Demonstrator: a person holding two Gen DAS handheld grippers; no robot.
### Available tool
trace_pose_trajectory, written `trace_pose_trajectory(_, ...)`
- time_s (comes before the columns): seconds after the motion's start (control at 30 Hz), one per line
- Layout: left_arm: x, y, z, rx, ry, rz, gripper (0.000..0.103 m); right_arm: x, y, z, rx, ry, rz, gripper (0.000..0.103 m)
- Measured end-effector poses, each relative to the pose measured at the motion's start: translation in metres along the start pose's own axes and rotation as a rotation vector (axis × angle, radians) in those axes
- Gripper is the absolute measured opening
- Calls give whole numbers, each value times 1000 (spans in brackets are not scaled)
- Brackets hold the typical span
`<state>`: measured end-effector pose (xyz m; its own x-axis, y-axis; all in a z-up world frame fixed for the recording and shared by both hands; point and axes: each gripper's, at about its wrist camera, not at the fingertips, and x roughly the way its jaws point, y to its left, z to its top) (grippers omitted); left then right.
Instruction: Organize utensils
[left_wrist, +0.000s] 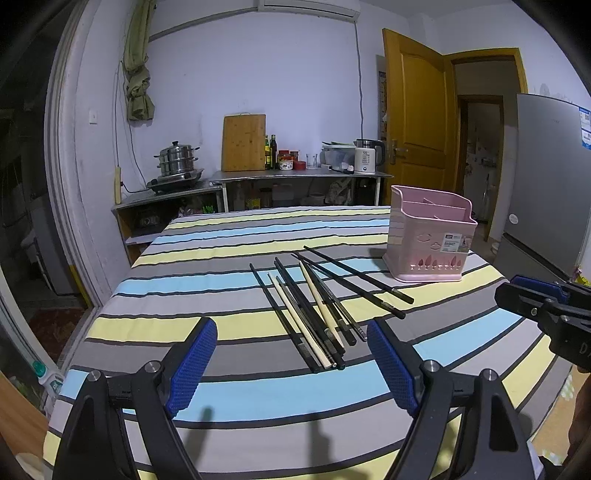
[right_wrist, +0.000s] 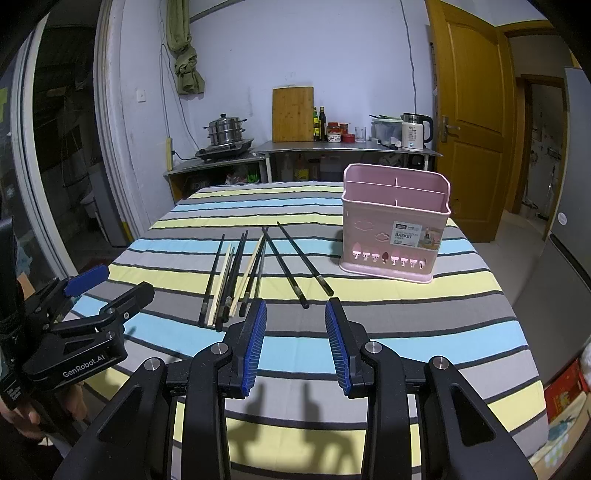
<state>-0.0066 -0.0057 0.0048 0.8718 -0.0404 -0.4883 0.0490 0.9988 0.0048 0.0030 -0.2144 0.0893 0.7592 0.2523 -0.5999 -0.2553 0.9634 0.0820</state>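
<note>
Several chopsticks, mostly black with two pale ones (left_wrist: 314, 314), lie loose on the striped tablecloth (left_wrist: 236, 258); they also show in the right wrist view (right_wrist: 240, 277). A pink divided utensil basket (left_wrist: 430, 236) stands upright to their right, empty inside in the right wrist view (right_wrist: 395, 236). My left gripper (left_wrist: 291, 332) is open and empty, just short of the chopsticks' near ends. My right gripper (right_wrist: 295, 310) is open and empty, above the cloth near the ends of two black chopsticks (right_wrist: 299, 264).
A steel counter (left_wrist: 295, 173) behind the table holds a steamer pot (left_wrist: 177, 158), cutting board (left_wrist: 243, 142), bottles and a kettle (left_wrist: 367, 157). A yellow door (left_wrist: 417, 110) and a fridge (left_wrist: 546, 177) are at the right. The table's right edge drops to the floor.
</note>
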Motion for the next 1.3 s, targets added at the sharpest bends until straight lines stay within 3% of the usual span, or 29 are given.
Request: trace_pose_trajectory(1.3,0,-4,-1,3,3,-18,83,2,1,-1,4,3,-3,34)
